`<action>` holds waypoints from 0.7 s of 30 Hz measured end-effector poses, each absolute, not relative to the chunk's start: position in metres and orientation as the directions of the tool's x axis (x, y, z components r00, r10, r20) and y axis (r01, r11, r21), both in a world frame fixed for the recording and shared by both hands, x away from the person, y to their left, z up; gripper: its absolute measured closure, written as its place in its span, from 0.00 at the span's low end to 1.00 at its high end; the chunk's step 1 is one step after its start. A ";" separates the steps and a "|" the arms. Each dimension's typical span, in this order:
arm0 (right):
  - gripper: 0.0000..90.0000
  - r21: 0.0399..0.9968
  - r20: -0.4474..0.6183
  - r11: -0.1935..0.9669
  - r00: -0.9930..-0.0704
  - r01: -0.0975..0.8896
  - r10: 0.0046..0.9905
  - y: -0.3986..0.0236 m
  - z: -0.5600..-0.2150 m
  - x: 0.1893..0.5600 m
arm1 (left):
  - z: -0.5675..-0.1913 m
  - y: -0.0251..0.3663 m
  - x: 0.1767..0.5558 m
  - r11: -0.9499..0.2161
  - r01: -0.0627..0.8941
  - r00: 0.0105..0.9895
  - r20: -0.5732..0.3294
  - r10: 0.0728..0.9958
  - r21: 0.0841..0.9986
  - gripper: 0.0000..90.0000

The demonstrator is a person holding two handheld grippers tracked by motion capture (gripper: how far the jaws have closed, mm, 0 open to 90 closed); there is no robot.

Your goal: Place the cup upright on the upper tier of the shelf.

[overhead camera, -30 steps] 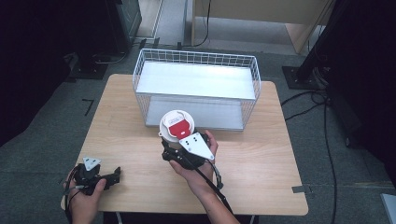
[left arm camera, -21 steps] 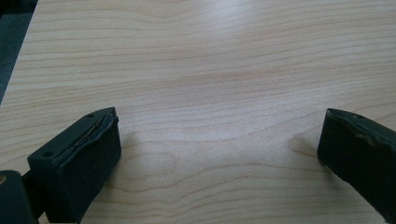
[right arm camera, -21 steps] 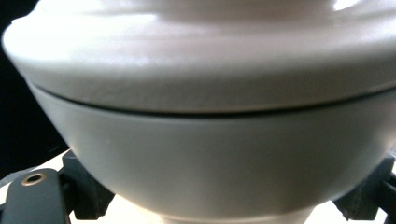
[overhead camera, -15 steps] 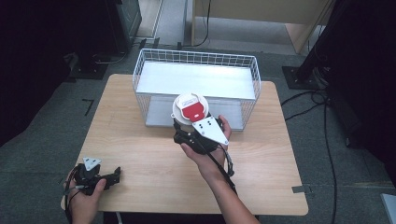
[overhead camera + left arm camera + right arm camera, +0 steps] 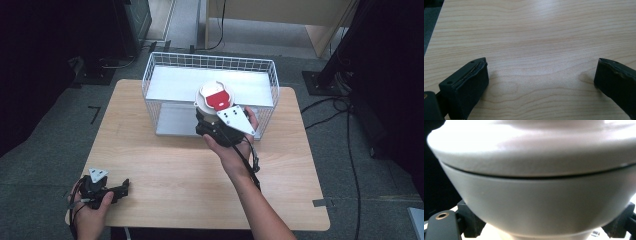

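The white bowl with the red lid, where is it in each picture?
High view: white bowl at upper middle, over the wire basket, held by the right hand-held gripper.
Left gripper view: not in it.
Right gripper view: up close, between the jaws.
Shared landmark: the wooden table.

Your right gripper (image 5: 216, 119) carries white lidded bowl (image 5: 215, 97) forward off table (image 5: 165, 170), lifting it now above wire basket's (image 5: 150, 75) near rim.

Both forearms bare, no sleeves visible. Left gripper (image 5: 121, 188) black, grey three-cornered plate on top, black cable trailing; blocky black jaws with worn pad edges, small screw holes. Right gripper (image 5: 212, 111) black, grey triangular plate with dark holes, black cable along forearm.
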State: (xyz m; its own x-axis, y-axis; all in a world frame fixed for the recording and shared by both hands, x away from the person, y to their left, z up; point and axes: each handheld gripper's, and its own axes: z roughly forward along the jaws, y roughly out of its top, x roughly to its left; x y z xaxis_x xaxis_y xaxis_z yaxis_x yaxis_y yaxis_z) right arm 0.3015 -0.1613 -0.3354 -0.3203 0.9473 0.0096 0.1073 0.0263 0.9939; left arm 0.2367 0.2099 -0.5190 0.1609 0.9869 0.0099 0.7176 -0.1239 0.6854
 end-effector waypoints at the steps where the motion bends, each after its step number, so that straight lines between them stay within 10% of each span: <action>1: 0.14 0.994 0.012 0.023 -0.318 0.106 0.948 -0.163 -0.333 0.305 | -0.519 0.210 0.237 -0.124 0.717 0.161 0.010 0.987 0.686 0.00; 21: 0.14 0.992 0.029 0.002 -0.250 0.123 0.968 -0.185 -0.304 0.370 | -0.519 0.210 0.237 -0.123 0.717 0.160 0.009 0.987 0.686 0.00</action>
State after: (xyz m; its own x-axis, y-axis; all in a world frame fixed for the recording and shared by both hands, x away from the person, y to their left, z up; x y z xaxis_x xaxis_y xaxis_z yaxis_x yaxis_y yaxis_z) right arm 0.3700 -0.1854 -0.3040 -0.2495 0.9679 0.0291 0.1233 0.0020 0.9924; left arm 0.2367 0.2099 -0.5191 0.1603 0.9870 0.0090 0.7173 -0.1228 0.6858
